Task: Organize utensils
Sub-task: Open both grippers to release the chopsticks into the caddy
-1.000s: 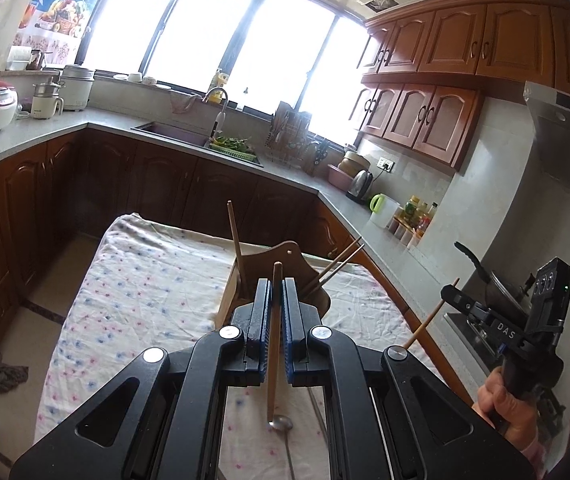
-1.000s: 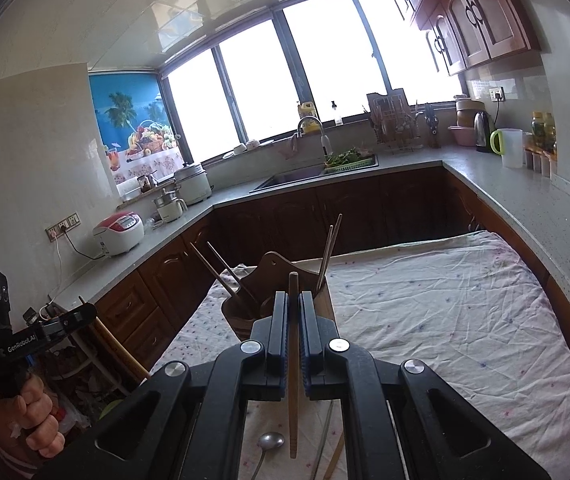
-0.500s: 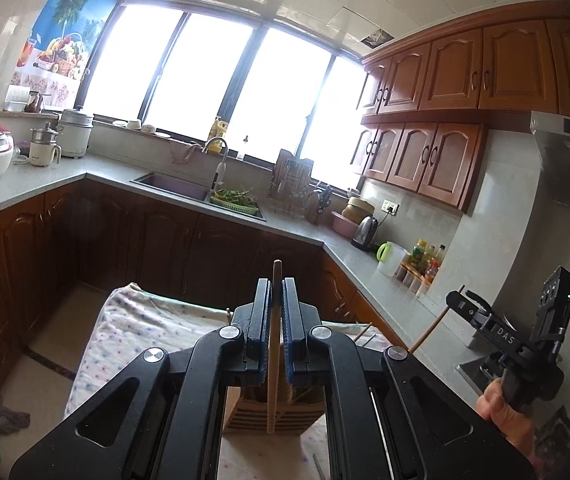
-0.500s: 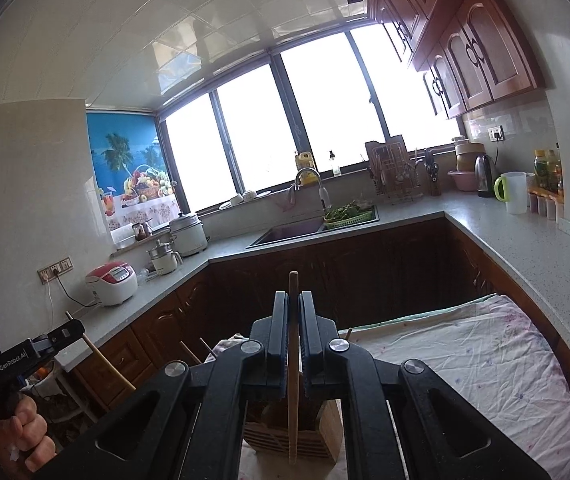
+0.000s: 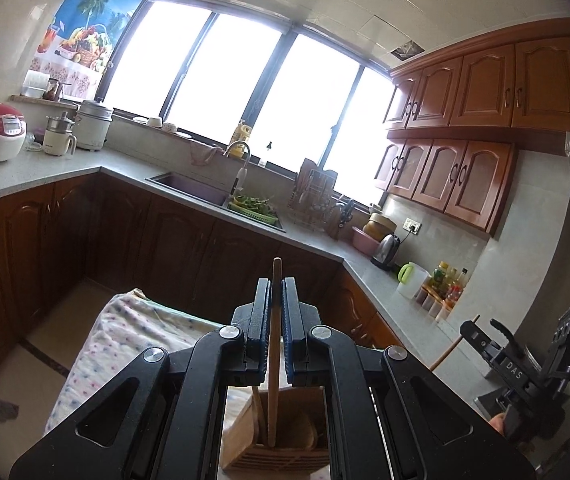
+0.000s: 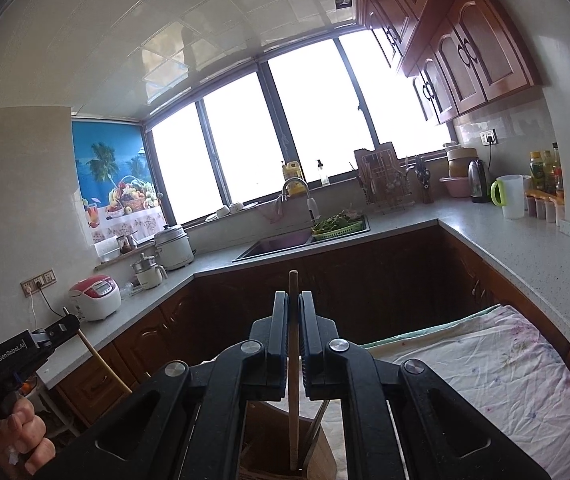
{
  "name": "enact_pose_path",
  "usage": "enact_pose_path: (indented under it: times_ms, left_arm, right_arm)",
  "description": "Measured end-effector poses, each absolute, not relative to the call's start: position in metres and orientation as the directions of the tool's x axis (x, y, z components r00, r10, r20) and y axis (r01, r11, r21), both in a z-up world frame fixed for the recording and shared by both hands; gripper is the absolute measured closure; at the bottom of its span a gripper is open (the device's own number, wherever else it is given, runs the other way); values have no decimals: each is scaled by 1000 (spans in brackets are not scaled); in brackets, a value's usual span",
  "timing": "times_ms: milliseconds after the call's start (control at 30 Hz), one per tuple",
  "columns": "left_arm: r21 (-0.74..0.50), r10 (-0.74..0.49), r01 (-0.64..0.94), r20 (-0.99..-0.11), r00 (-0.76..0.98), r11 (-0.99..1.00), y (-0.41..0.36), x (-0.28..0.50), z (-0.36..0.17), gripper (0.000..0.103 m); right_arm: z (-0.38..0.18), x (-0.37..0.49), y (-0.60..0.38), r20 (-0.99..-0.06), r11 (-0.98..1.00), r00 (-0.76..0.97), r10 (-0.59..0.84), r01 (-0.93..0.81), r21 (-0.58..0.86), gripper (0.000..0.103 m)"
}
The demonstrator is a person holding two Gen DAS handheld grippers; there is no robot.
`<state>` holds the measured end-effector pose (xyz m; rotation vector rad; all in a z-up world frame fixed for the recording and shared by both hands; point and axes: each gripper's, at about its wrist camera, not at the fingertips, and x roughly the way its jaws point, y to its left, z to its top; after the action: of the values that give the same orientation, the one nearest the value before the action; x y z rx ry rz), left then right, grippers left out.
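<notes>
Wood-cabinet kitchen, floral-cloth table [image 5: 133, 332]. Left gripper [image 5: 276, 304] and right gripper [image 6: 293, 320] each clamped on a wooden utensil handle [image 5: 274, 360] [image 6: 293, 380], lower ends over slatted wooden holder [image 5: 281, 456].

Blown-out daylight from the windows [image 5: 245, 92], dim lower cabinets [image 6: 365, 280], fisheye-bent, vignetted edges.

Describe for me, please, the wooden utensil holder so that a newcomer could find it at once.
Start at the table with the dotted white cloth in the middle of the U-shaped kitchen. On it, just below both claws, stands the wooden utensil holder, a slatted light-wood box with utensils upright in it. It is the only wooden container on the cloth, and the wooden sticks clamped in the left claw and right claw hang into it.
</notes>
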<state>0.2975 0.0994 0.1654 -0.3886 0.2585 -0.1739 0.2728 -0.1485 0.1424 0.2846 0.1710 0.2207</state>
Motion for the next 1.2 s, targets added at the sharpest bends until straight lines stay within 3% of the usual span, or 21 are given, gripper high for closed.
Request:
enact_pose_path:
  times_ms: [633,1200]
  left_arm:
    - [-386,-246,99,-354,902,917,77,329,88,98]
    - [-378,-263,101,-408,874,920,68,337,85,98]
  right_arm:
    - [70,299,-138,-273,925,928,253,-149,350,98]
    - [68,302,-145,-302,919,917,262,-142,367,97]
